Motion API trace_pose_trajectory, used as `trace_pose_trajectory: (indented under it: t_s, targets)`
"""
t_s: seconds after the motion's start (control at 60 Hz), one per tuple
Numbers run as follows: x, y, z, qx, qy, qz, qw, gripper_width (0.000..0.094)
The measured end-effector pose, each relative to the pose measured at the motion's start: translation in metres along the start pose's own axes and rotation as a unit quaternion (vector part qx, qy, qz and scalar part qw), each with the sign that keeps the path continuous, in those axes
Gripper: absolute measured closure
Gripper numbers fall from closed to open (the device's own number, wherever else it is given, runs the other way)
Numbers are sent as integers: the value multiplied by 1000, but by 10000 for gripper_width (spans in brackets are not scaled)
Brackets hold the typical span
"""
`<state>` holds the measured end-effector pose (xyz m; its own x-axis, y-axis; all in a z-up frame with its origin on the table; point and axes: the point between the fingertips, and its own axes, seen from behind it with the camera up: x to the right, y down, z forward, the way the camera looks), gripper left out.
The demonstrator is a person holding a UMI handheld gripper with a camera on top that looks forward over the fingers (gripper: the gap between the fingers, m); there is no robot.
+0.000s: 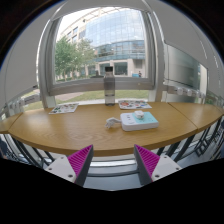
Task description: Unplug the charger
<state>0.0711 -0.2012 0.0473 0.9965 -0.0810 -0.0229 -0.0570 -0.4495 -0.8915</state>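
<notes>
My gripper point(113, 165) is open and empty, its two magenta pads point(78, 163) spread apart just short of the near edge of a curved wooden table point(70, 128). A small white object point(112, 122), maybe the charger, lies near the middle of the table, beyond the fingers. Next to it on the right lies a light blue and white box or book point(139, 120). I cannot make out a cable or a socket.
A tall dark bottle point(109, 85) stands at the far edge before a large window. Magazines lie at the far left point(62, 108) and far centre point(133, 103). Chair frames point(30, 152) stand under the table's near edge on both sides.
</notes>
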Motion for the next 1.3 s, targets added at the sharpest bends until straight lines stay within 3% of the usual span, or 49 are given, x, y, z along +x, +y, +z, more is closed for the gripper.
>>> trace_pose_trajectory:
  t_s: [0.1, 0.317, 0.533, 0.683, 0.95, 0.983, 1.05, 1.117, 1.167, 1.3]
  targets:
    - [31, -18, 25, 8, 31, 13, 999, 141]
    - [110, -74, 114, 23, 44, 17, 999, 174]
    - [116, -81, 181, -1, 15, -4, 1000, 353]
    - [116, -79, 197, -3, 10, -17, 1000, 677]
    - [116, -85, 192, -19, 23, 3, 1000, 780]
    - [118, -112, 182, 9, 20, 16, 1000, 779]
    - [130, -211, 141, 132, 32, 0, 991, 781]
    - [160, -287, 94, 188, 70, -25, 979, 782]
    - [182, -324, 77, 211, 87, -23, 973, 782]
    - [248, -286, 86, 171, 121, -2, 978, 783]
